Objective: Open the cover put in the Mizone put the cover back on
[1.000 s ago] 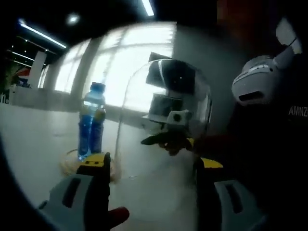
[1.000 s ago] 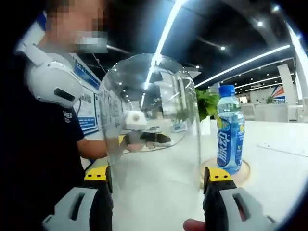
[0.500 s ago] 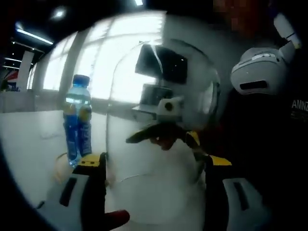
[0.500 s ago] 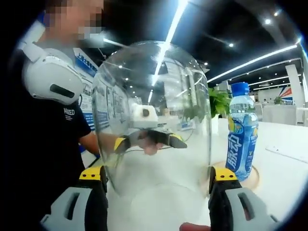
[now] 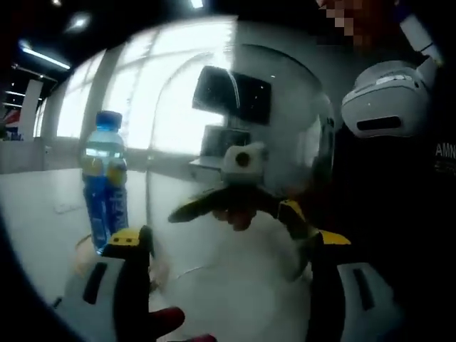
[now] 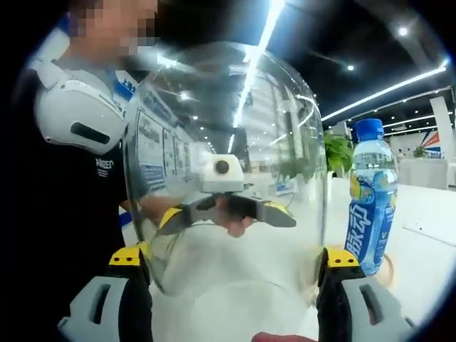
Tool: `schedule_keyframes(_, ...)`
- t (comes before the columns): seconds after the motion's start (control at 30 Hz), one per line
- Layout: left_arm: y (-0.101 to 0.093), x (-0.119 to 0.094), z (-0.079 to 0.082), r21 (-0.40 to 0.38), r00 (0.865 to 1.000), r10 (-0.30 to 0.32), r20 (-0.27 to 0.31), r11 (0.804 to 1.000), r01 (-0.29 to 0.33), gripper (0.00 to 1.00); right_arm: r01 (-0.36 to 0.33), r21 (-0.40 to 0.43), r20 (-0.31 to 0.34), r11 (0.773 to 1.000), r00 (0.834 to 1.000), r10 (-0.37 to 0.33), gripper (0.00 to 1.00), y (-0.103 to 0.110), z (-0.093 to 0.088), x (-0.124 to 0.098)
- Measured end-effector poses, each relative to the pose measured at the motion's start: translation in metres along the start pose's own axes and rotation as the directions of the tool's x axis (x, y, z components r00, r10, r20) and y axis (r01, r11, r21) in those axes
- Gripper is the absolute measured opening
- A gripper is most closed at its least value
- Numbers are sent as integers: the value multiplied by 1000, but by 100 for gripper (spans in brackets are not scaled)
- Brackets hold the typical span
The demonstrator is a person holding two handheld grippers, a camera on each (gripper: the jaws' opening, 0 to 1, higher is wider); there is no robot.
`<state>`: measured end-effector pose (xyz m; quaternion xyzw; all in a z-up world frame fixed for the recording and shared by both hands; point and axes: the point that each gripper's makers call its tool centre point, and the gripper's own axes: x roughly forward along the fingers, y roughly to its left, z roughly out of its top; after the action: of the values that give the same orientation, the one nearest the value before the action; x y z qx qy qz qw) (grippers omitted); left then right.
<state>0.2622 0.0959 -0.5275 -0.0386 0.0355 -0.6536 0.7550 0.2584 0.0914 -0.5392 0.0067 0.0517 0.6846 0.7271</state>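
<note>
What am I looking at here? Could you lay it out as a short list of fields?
Held thing: clear dome cover, lifted between both grippers
Left gripper: jaws on either side of the dome's lower edge
Right gripper: the same, from the opposite side
Bottle: blue Mizone bottle, upright on a round base, outside the dome
Surface: white table
Person: dark shirt, behind the dome

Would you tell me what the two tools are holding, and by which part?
Both hold the clear dome cover, one tool on each side of its lower wall near the open rim. The bottle stands free.
</note>
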Motion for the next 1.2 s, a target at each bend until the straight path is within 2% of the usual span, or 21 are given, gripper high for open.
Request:
schedule_keyframes(0.17, 2, 4, 0, 5, 1000, 8, -14, 1000, -8, 83, 6, -4, -11, 1000, 1000, -6, 90, 0, 1, 2)
schedule_keyframes(0.3, 2, 5, 1, -6, 1000, 12, -18, 1000, -12, 84, 8, -9, -47, 1000, 999, -8, 90, 2, 1, 3)
schedule_keyframes(0.47, 0, 6, 0, -10, 999, 22, -47, 1000, -22, 84, -1, -8, -26, 1000, 1000, 0, 90, 3, 1, 3)
schedule_keyframes(0.57, 0, 6, 2, -19, 999, 33, -41, 999, -33, 83, -7, 14, -13, 1000, 1000, 7, 90, 3, 4, 2)
schedule_keyframes(0.77, 0, 5, 23, -36, 999, 49, 20, 998, -48, 83, -7, 45, 38, 999, 999, 6, 90, 3, 18, 1)
schedule_keyframes(0.9, -1, 6, 34, -34, 998, 53, 21, 998, -52, 83, -8, 46, 53, 999, 999, 5, 90, 3, 30, -2)
schedule_keyframes(1.2, -11, 8, 59, -34, 998, 58, 15, 998, -58, 83, -7, 23, 44, 1000, 999, 6, 90, 8, 65, -10)
